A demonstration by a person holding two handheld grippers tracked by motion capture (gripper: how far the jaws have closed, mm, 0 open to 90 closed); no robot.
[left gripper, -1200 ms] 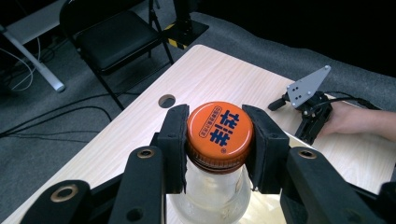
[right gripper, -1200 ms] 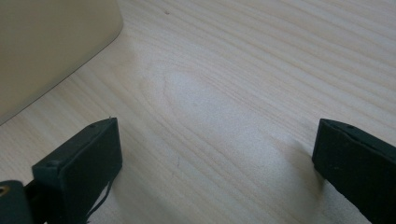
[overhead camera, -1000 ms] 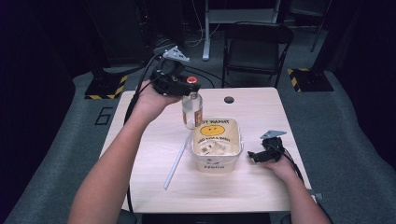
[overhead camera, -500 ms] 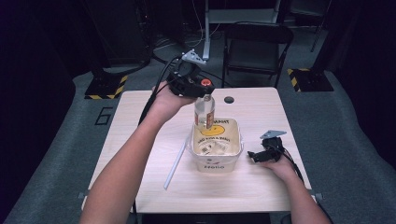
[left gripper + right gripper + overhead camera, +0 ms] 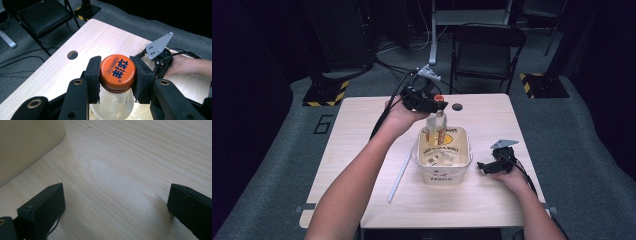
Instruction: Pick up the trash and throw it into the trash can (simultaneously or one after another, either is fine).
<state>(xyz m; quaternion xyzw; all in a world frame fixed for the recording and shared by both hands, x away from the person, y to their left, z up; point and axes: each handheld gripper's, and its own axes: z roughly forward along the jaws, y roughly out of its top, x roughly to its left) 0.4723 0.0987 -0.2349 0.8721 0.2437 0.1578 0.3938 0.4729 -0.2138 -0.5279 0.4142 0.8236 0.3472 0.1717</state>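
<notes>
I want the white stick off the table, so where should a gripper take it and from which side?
Grip the white stick near its middle, from above, jaws across its width. It lies flat on the table, left of the tub.

You work at a light wood-grain table (image 5: 362, 145) with 1 round hole (image 5: 457, 106) near its far edge. The floor (image 5: 277, 165) is grey carpet. Beyond the table stands 1 black folding chair (image 5: 484, 50). 2 yellow-and-black striped bases (image 5: 324, 92) flank it. The surroundings are dark.
</notes>
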